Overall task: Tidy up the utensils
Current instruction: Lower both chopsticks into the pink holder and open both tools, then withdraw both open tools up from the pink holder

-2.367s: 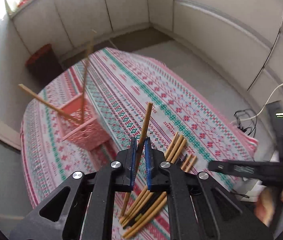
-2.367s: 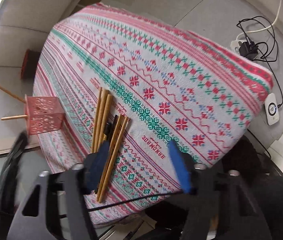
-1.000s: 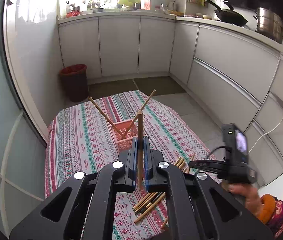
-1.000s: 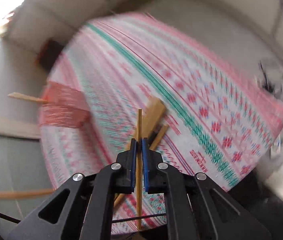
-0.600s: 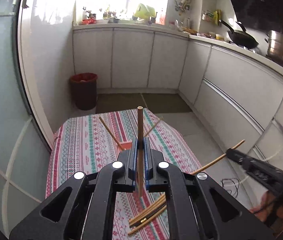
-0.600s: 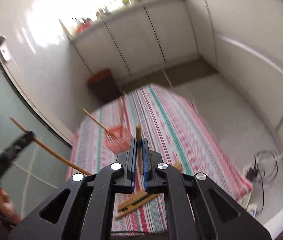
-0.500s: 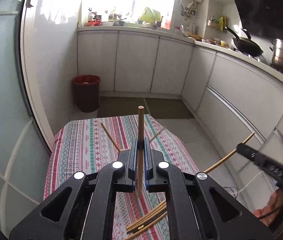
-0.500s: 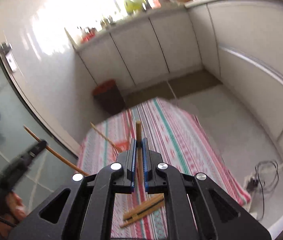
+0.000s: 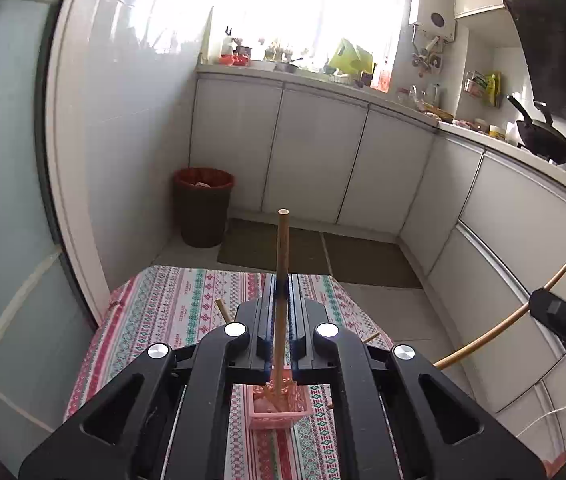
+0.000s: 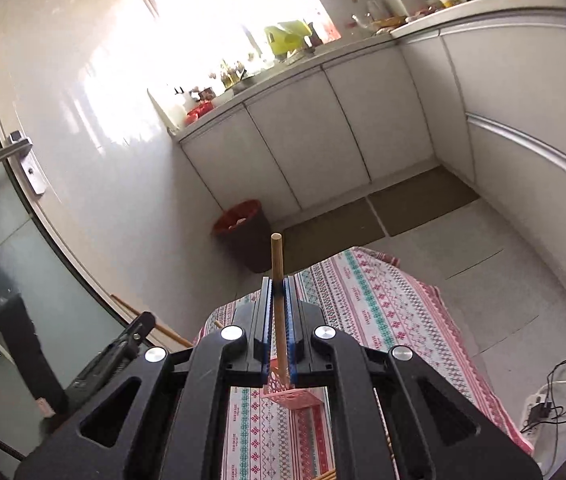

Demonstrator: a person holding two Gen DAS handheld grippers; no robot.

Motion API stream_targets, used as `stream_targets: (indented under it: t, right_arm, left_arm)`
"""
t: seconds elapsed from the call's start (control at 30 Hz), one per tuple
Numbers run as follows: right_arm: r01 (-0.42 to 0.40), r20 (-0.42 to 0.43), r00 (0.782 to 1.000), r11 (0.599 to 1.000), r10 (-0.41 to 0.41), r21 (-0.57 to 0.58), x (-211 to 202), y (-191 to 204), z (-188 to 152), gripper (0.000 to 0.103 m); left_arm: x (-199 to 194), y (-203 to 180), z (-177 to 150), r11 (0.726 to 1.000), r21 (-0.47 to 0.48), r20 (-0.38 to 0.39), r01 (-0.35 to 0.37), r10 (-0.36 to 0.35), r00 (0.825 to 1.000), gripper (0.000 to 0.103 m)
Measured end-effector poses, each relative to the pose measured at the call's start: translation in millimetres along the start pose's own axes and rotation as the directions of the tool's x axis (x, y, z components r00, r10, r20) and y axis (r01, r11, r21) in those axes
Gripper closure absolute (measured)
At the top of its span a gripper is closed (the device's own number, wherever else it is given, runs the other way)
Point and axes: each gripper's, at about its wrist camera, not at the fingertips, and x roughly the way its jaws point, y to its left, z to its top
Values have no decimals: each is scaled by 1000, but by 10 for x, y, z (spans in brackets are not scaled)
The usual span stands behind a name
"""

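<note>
two grippers, one chopstick clamped in each, both above one pink basket.
left gripper (image 9: 281, 292): jaws closed on a single upright chopstick (image 9: 282, 248), lower end at the pink basket (image 9: 277, 408) on the patterned tablecloth (image 9: 171, 312); two further stick ends show beside the basket. right gripper (image 10: 278, 292): jaws closed on one chopstick (image 10: 277, 260), standing over the same basket (image 10: 291, 398).

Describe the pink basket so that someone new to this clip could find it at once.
Start at the table with the striped patterned cloth in the middle of the kitchen floor. On it stands a small pink basket with perforated sides, seen just beneath the left gripper. It is the only container on the cloth, and chopsticks stick out of it at angles.
</note>
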Motion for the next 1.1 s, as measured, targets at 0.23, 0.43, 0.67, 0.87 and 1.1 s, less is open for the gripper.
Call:
stream_targets:
  t: [0.23,0.43,0.67,0.87,1.1]
  right_arm:
    - [35,-26,999,999,-36,-28,266,66,-117,97]
    - [49,-20,999,997,-50,-55,386,178,-204,97]
    - [63,-3,998,996,-63,-70,639,279,-331,97]
    - [72,-31,997,995,-75,-70,784,292,-398,71]
    - [112,-14,993,986,-115,-122,571,378,-371,71]
  left_arm:
    - [79,81,-127,1000,16,-17,-1,2,1000,83]
    - [-249,243,82,999,-40,22,-11,12,1000,77]
    - [-293,369,123,998,-45,13,-32,33,999,73]
    - [-248,428,101,997,-32,-21,-75,74,997,72]
    - [-330,343,107,997,-7,-25,-72,71,997,62]
